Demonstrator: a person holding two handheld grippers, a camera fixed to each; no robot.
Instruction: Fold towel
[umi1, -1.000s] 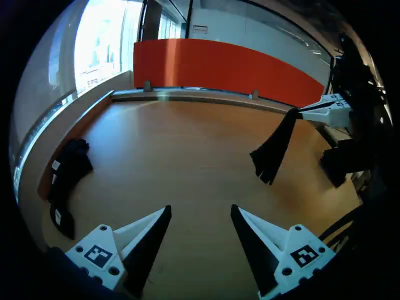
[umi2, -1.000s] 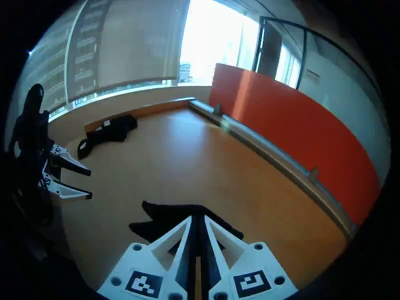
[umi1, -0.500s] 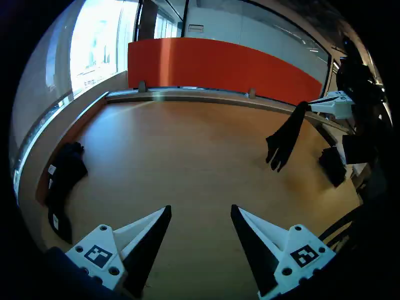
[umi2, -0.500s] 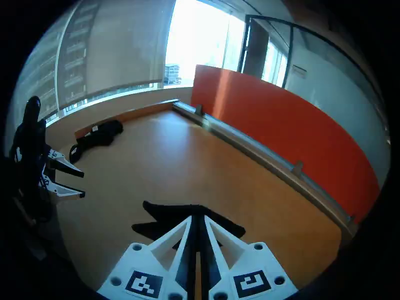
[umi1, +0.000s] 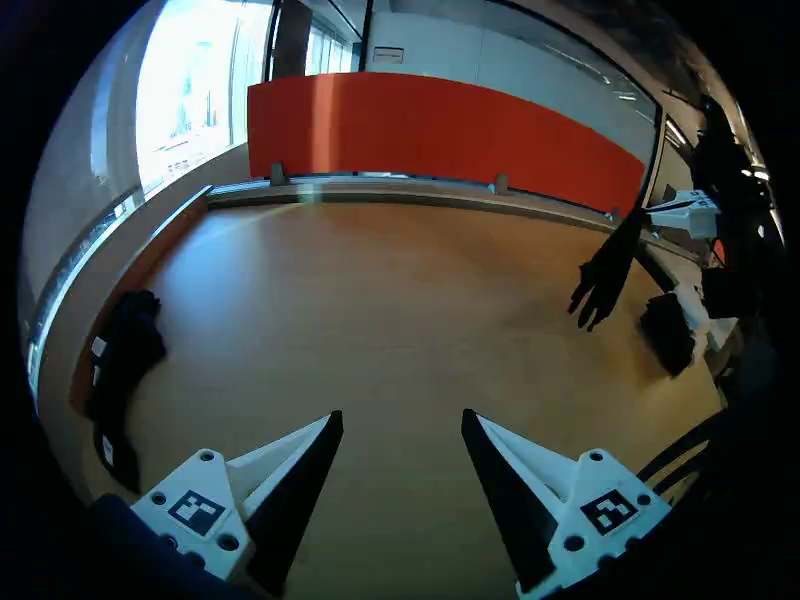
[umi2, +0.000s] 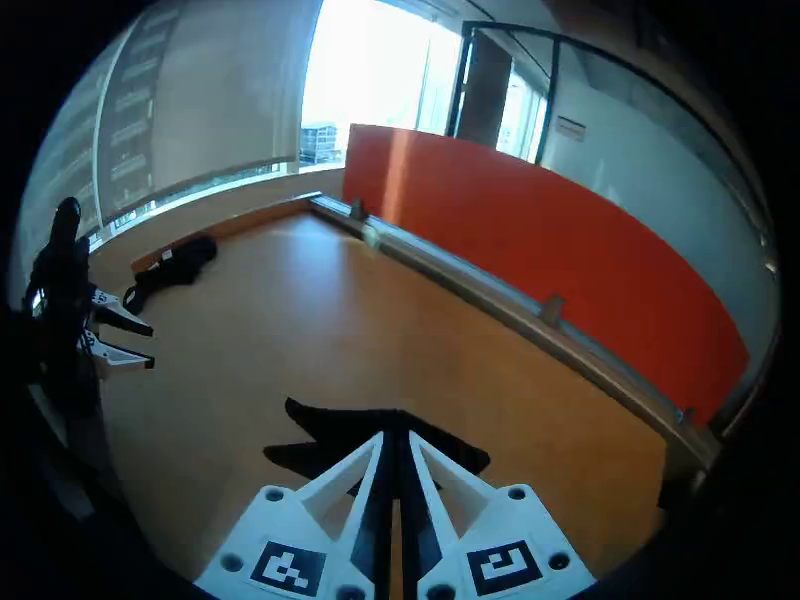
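Towel (umi2: 330, 430), black, was pinched between the right tongs (umi2: 397, 437), which were clamped shut on it and hid much of the cloth. The left gripper view showed the towel (umi1: 603, 283) dangling free above the wooden tabletop (umi1: 400, 300), far right. The left tongs (umi1: 400, 425) gaped, empty. One dark cloth heap (umi1: 120, 360) lay at the tabletop's left edge. Another (umi1: 668, 335) beside the towel was hard to make out.

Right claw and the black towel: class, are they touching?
Touching. In the right gripper view the right claw is shut on the black towel, which fans out from between its fingers.
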